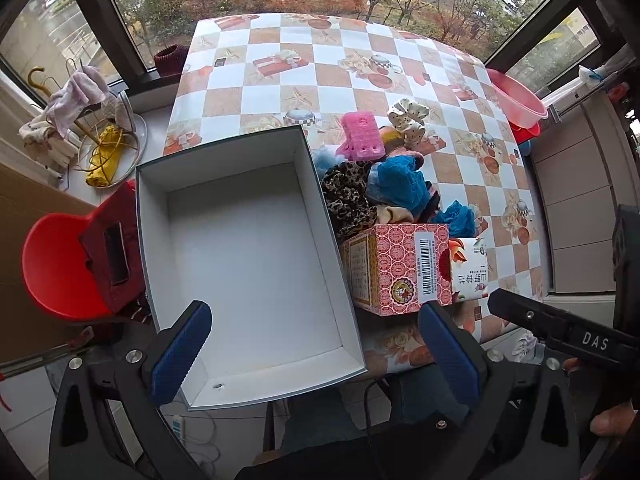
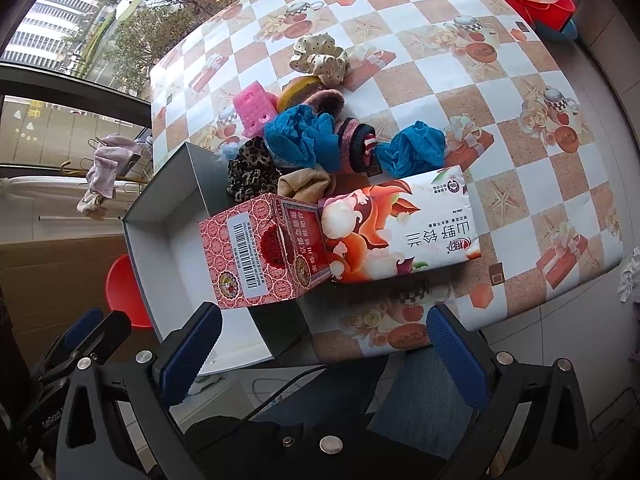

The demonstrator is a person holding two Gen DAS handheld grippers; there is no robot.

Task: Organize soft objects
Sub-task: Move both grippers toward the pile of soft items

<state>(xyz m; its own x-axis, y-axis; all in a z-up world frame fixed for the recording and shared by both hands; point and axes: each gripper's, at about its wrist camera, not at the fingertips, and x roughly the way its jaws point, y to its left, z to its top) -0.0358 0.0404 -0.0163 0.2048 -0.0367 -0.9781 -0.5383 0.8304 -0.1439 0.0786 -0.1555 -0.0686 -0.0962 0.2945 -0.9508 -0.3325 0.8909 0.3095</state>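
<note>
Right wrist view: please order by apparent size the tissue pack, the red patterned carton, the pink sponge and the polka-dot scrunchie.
1. Tissue pack, largest.
2. Red patterned carton, somewhat smaller; it lies nearer the camera, so this is not sure.
3. and 4. Polka-dot scrunchie and pink sponge look alike in size, so I do not rank them.
</note>
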